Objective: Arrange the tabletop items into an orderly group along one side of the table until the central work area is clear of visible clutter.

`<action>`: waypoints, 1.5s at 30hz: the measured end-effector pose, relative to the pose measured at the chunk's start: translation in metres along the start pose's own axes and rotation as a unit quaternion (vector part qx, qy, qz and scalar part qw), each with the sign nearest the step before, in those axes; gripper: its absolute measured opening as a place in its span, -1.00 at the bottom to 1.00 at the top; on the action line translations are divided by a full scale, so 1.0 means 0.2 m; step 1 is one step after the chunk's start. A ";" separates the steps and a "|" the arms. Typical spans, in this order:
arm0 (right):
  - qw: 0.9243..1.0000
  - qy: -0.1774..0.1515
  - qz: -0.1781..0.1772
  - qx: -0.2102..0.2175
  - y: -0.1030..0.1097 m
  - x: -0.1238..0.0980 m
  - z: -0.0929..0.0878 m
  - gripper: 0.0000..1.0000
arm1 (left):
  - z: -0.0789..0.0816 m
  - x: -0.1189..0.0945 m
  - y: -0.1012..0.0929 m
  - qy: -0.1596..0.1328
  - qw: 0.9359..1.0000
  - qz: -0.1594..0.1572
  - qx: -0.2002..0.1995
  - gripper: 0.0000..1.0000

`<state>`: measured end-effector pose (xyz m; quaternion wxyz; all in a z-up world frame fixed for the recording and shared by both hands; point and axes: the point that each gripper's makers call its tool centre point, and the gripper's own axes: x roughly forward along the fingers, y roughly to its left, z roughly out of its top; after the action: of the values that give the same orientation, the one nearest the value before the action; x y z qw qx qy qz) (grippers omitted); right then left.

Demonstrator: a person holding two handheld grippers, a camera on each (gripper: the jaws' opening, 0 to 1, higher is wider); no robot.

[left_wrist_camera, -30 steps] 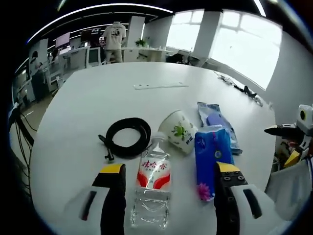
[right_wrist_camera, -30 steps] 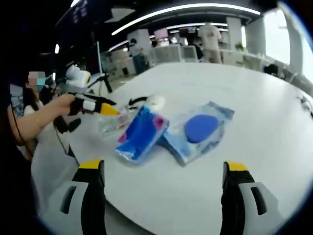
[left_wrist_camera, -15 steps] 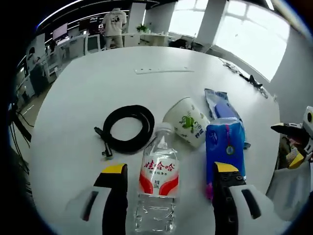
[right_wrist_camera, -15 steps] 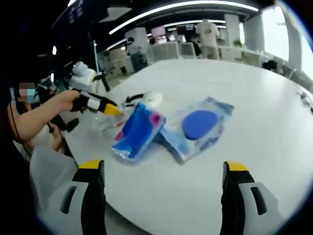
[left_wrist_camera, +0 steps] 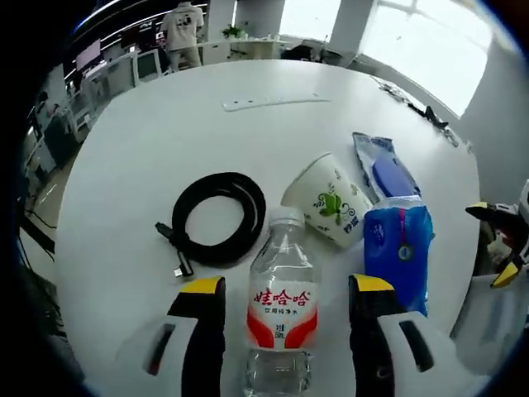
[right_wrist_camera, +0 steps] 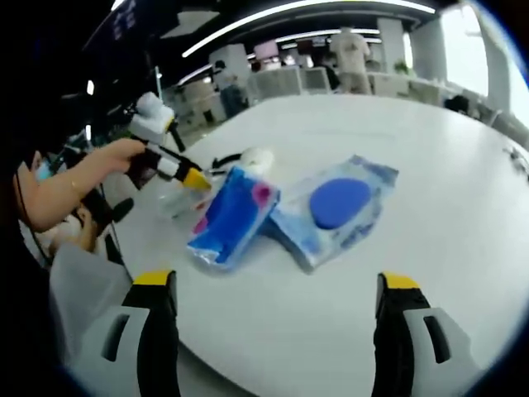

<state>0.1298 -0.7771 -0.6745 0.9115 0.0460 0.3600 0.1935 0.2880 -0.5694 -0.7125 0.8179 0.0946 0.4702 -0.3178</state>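
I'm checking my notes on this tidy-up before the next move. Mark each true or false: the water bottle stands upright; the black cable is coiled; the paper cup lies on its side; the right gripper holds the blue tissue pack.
1. The water bottle stands upright: false, it lies flat between the left gripper jaws.
2. The black cable is coiled: true.
3. The paper cup lies on its side: true.
4. The right gripper holds the blue tissue pack: false, its jaws are open and apart from it.
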 end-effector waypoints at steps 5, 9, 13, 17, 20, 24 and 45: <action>1.000 0.001 0.003 0.005 0.01 0.01 -0.01 0.97 | 0.00 0.00 0.02 0.010 1.000 0.019 0.014 0.05; 1.000 0.003 0.002 0.004 0.00 0.01 -0.01 0.97 | -0.01 0.02 0.01 0.033 0.999 0.015 0.023 0.03; 1.000 0.002 0.000 0.005 0.00 0.01 -0.01 0.96 | -0.02 0.03 0.02 0.048 0.998 0.022 0.024 -0.10; 1.000 0.013 0.004 0.009 0.00 0.02 -0.03 0.94 | -0.02 0.03 0.02 0.057 0.998 0.022 0.014 -0.22; 1.000 0.016 0.005 0.011 0.01 0.02 -0.04 0.93 | -0.03 0.04 0.01 0.065 0.998 0.021 -0.003 -0.26; 1.000 0.018 0.006 0.009 0.02 0.03 -0.05 0.93 | -0.03 0.04 0.01 0.081 0.996 0.022 -0.007 -0.26; 1.000 0.021 0.000 0.012 -0.01 0.02 -0.06 0.93 | -0.04 0.06 -0.02 0.122 0.991 0.010 0.051 -0.30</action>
<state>0.1247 -0.7780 -0.6852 0.9031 0.0526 0.3816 0.1899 0.2847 -0.5738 -0.7252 0.7515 0.1791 0.5489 -0.3191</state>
